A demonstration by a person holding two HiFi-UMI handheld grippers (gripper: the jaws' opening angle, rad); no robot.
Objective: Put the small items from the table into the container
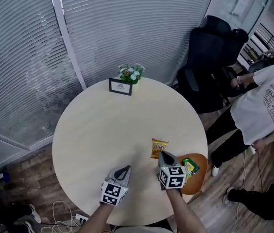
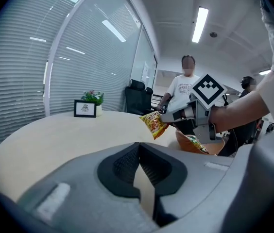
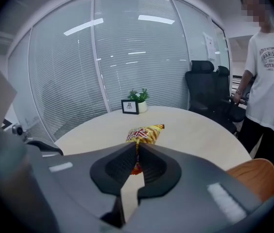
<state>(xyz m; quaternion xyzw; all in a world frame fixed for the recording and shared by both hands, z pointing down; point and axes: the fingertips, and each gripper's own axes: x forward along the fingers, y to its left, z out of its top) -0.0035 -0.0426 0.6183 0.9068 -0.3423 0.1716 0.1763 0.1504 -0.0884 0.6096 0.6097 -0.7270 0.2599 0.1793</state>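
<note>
Pinching the orange-and-yellow snack packet (image 3: 145,133) by its lower edge, my right hand-held gripper (image 3: 137,149) has its jaws pressed tight on the wrapper, and the packet sticks out beyond the tips. Seen from my left hand-held gripper's view, the packet hangs clear of the round pale surface (image 1: 103,130), held out in the air just beside the container.

My left hand-held gripper (image 2: 138,147) sits to the left of the right one, near my edge of the surface. Its jaws are pressed together at the tips with nothing between them.

Just right of my right hand-held gripper, the orange container (image 1: 198,176) sits at the rim of the surface, and a green packet (image 1: 191,166) lies inside it.

Across the bare middle, at the far edge, a small black picture frame (image 1: 120,87) stands upright with a little potted plant (image 1: 130,73) right behind it.

Beyond the surface to the right is a dark office chair (image 1: 210,76), and a person in a white printed T-shirt (image 1: 265,106) stands next to it. Slatted blinds cover the glass wall behind.
</note>
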